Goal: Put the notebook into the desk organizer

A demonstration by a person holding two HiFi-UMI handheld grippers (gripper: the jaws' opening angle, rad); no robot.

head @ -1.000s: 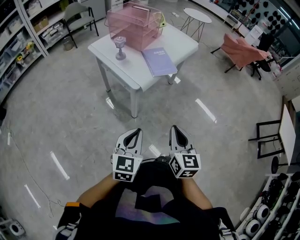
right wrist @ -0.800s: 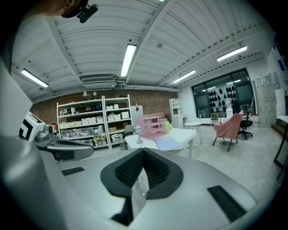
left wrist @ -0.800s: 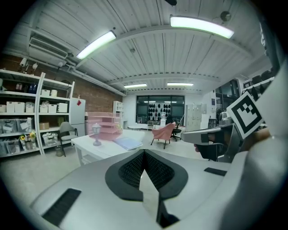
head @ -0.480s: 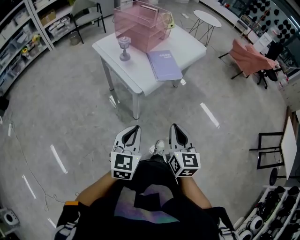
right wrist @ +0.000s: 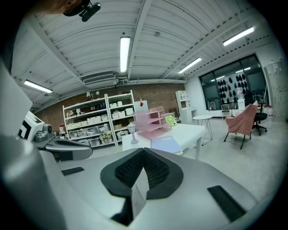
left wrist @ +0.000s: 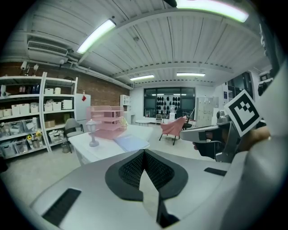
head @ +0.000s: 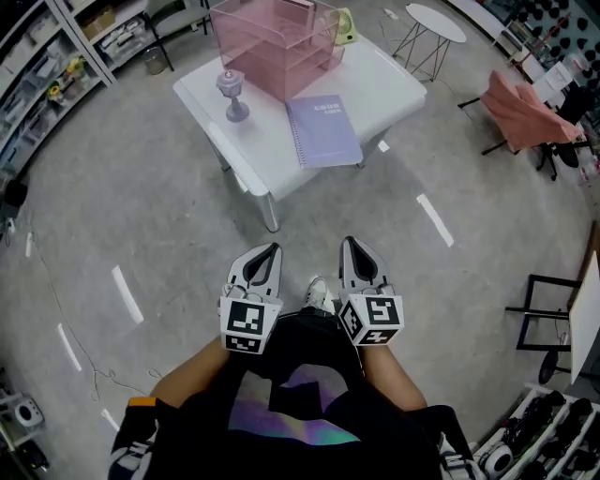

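A lilac spiral notebook [head: 323, 131] lies flat on the white table [head: 389, 80], near its front edge. Behind it stands the pink tiered desk organizer [head: 275, 45]. Both also show far off in the left gripper view, notebook [left wrist: 131, 143] and organizer [left wrist: 104, 121], and in the right gripper view, notebook [right wrist: 166, 145] and organizer [right wrist: 150, 120]. My left gripper [head: 263, 262] and right gripper [head: 357, 254] hang side by side close to my body, well short of the table. Each is shut with nothing between its jaws.
A small grey lamp-shaped ornament [head: 231, 94] stands on the table left of the organizer. Storage shelves [head: 56, 70] line the left wall. A round side table [head: 430, 23] and a chair draped in pink cloth [head: 528, 112] stand to the right.
The table, notebook and organizer have shifted up and nearer in the head view as I walk toward them. Both grippers stay shut in the same spot before my body.
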